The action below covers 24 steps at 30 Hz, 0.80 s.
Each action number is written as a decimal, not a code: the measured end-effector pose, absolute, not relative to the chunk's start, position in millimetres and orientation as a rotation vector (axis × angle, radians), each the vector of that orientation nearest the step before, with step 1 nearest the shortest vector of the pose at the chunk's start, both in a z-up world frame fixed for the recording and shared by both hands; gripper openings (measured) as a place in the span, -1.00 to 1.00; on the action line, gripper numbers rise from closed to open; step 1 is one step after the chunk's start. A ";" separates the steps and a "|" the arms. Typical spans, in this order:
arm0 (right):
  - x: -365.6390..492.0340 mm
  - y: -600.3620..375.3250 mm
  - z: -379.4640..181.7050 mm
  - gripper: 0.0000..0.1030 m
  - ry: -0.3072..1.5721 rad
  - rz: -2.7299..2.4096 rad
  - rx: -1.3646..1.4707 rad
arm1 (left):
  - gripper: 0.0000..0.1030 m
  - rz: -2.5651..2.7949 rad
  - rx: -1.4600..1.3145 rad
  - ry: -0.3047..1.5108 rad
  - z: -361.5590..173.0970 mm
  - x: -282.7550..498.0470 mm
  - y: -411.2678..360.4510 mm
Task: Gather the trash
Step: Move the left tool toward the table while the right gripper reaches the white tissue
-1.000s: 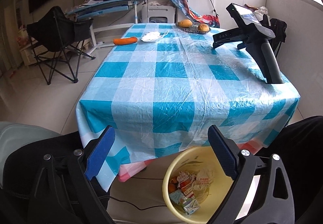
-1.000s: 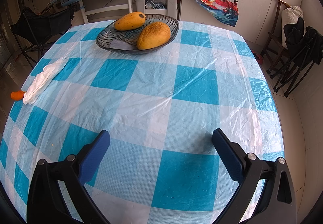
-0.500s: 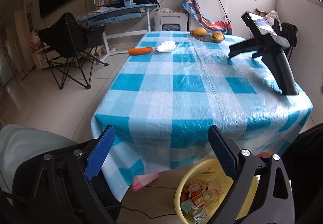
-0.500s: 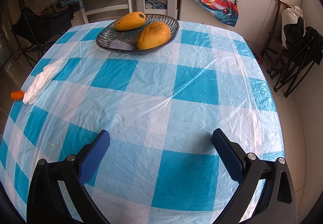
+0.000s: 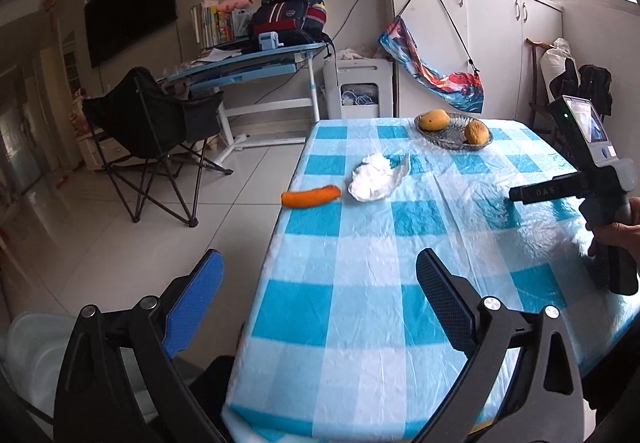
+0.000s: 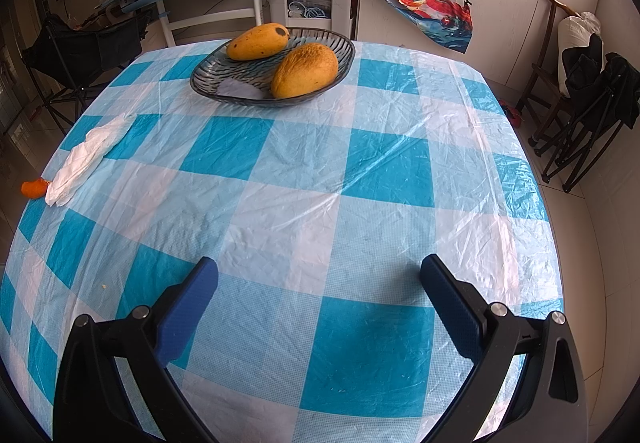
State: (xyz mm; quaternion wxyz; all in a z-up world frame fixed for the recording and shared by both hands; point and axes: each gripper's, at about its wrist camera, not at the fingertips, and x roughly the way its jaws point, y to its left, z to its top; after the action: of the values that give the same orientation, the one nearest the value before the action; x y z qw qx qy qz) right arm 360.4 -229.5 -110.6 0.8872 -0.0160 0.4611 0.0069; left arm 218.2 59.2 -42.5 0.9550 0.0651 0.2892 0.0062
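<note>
A crumpled white tissue (image 5: 376, 177) lies on the blue-and-white checked table (image 5: 360, 283) near its left edge, with an orange carrot (image 5: 311, 197) just left of it. Both also show at the far left of the right wrist view, the tissue (image 6: 86, 159) and the carrot (image 6: 34, 188). My left gripper (image 5: 318, 297) is open and empty, raised over the table's near left corner. My right gripper (image 6: 318, 301) is open and empty, resting over the table's near right part; its body (image 5: 592, 179) shows in the left wrist view. No trash bin is in view.
A dark glass dish (image 6: 272, 69) with two mangoes stands at the far side of the table. A black folding chair (image 5: 156, 119) and a blue desk (image 5: 248, 63) stand on the floor to the left. White cabinets (image 5: 472, 43) line the back wall.
My left gripper has lifted and swung left and up, from above the yellow trash bin to the table's left corner; the bin has left the view. The right gripper has not moved.
</note>
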 end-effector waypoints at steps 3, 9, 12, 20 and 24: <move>365.9 -225.2 -108.2 0.87 1.028 -0.007 -0.016 | 0.81 -0.051 0.194 0.595 -45.8 253.1 56.3; 367.8 -167.6 -88.6 0.87 0.950 0.229 0.101 | 0.81 -0.042 0.250 0.655 -63.2 309.8 69.4; 388.9 -126.9 -90.0 0.87 0.963 0.267 0.077 | 0.81 0.007 0.135 0.678 -66.3 315.2 88.9; 436.6 -48.1 -106.9 0.56 0.998 0.284 -0.082 | 0.81 0.023 0.036 0.679 -64.7 330.5 102.9; 437.4 -48.1 -107.1 0.37 0.972 0.317 -0.150 | 0.81 0.022 0.072 0.672 -65.0 343.4 98.2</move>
State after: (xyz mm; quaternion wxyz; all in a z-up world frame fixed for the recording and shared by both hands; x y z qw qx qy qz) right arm 437.4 -48.1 -107.1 0.8694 -0.0718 0.4649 0.1514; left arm 343.4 98.2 -65.0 0.9434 0.0356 0.3295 0.0108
